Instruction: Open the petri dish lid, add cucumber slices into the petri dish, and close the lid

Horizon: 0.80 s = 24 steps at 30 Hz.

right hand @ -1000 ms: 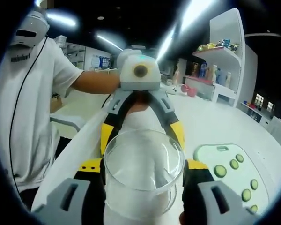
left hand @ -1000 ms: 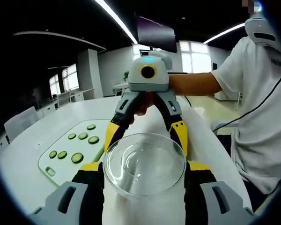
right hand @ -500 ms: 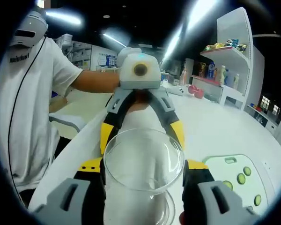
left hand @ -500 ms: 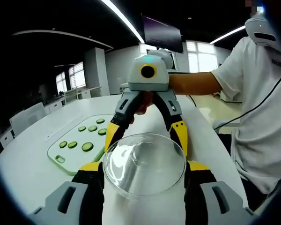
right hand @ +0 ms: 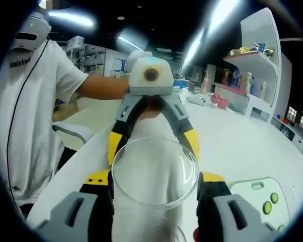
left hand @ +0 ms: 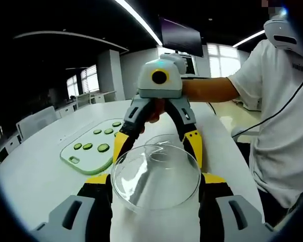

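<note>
**Two grippers clamped on one raised lid**

Nearest, in the left gripper view: left gripper [left hand: 156,180] with both jaws pressed to opposite sides of the clear glass lid [left hand: 156,174], holding it, rim clear of the white table [left hand: 35,186]. Same grip in the right gripper view: right gripper [right hand: 155,182] closed on the lid's flanks, glass sitting squarely between the yellow pads [right hand: 98,178].

Just past the lid's far rim in the left gripper view, the right gripper's yellow fingertips [left hand: 194,143] straddling the glass from the opposite side. Lower than the lid and slightly beyond it, the open petri dish [left hand: 164,142] resting on the table, partly seen through the glass and apart from it. In the right gripper view, only a curved sliver of the dish under the lid's near edge, too little to place exactly.

To one side of the lid, well apart, a pale green cutting board [left hand: 91,154] carrying cucumber slices [left hand: 103,147]; bare tabletop between board and lid. On the lid's other side, the table edge close by, then the person's white sleeve [left hand: 272,101] and torso crowding that flank.

Farthest beyond the lid in the right gripper view: a white shelf [right hand: 252,55] with bottles.
</note>
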Available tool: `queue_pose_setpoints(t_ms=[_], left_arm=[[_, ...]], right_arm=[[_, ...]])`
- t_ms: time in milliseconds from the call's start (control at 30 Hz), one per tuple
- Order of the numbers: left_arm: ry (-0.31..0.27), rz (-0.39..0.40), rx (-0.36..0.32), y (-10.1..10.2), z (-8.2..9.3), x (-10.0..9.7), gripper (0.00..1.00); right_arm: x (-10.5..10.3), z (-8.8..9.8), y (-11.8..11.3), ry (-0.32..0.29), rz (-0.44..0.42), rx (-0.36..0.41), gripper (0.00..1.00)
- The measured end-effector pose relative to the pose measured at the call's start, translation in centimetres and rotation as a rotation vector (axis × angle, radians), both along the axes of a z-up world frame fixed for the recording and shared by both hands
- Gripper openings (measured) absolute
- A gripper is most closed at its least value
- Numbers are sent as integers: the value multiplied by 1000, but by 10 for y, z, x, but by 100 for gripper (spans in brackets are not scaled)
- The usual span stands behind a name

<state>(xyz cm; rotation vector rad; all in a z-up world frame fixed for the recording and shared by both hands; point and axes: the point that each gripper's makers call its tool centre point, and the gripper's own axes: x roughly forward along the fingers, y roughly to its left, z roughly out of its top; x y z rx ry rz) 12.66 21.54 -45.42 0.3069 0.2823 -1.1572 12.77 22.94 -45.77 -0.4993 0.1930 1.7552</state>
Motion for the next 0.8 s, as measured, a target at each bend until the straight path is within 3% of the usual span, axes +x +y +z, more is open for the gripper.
queue_pose_setpoints(t_ms=[800], left_arm=[[43, 34, 5, 12, -26, 0, 69]], right_arm=[[1, -26, 11, 13, 29, -74, 65]])
